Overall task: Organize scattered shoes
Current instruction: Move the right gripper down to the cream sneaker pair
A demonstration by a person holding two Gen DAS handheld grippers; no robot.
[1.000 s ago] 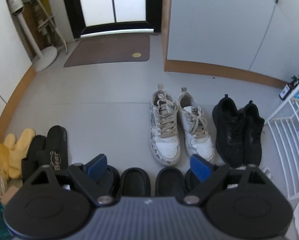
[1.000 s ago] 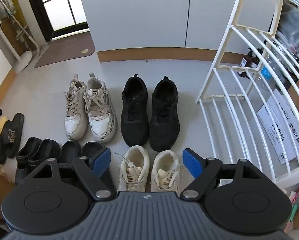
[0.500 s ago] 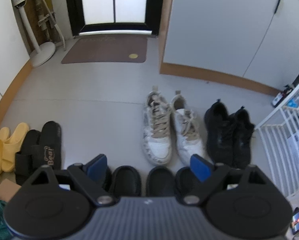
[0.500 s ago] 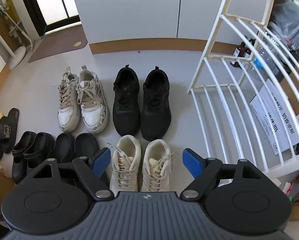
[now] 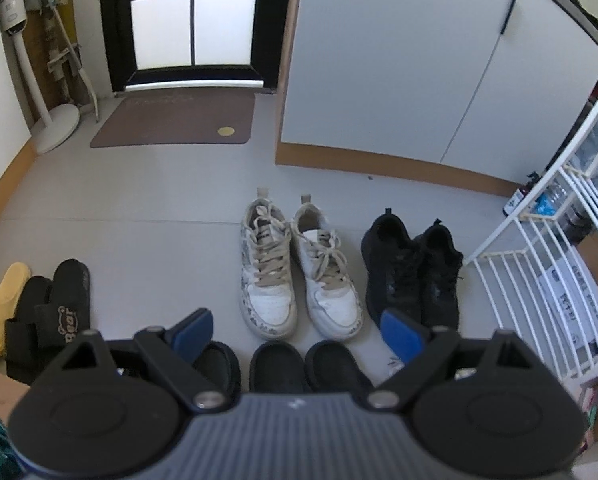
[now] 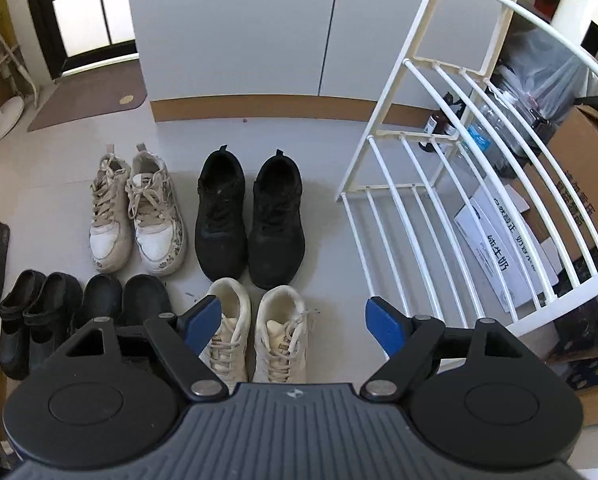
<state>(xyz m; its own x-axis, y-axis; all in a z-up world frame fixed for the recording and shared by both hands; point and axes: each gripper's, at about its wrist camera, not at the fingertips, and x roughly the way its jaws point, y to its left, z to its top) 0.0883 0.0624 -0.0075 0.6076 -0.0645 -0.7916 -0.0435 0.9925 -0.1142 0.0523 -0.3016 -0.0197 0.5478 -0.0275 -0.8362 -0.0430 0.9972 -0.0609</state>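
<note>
Both tools hover empty over paired shoes
The left tool (image 5: 295, 330) and right tool (image 6: 294, 322) stand wide; remaining work looks like straightening the black rubber clogs (image 6: 127, 300) beside cream lace-up sneakers (image 6: 259, 328).

Both cameras sit high above the floor (image 5: 139, 208), tilted steeply down and facing the white cabinet (image 6: 235, 32). The left wrist view stands further left, taking in the doormat (image 5: 175, 120) and glass door (image 5: 191, 20). The right wrist view stands further right, close beside the white rack (image 6: 451, 184). Both share the white sneakers (image 5: 295, 272) and black sneakers (image 6: 247, 216).
</note>
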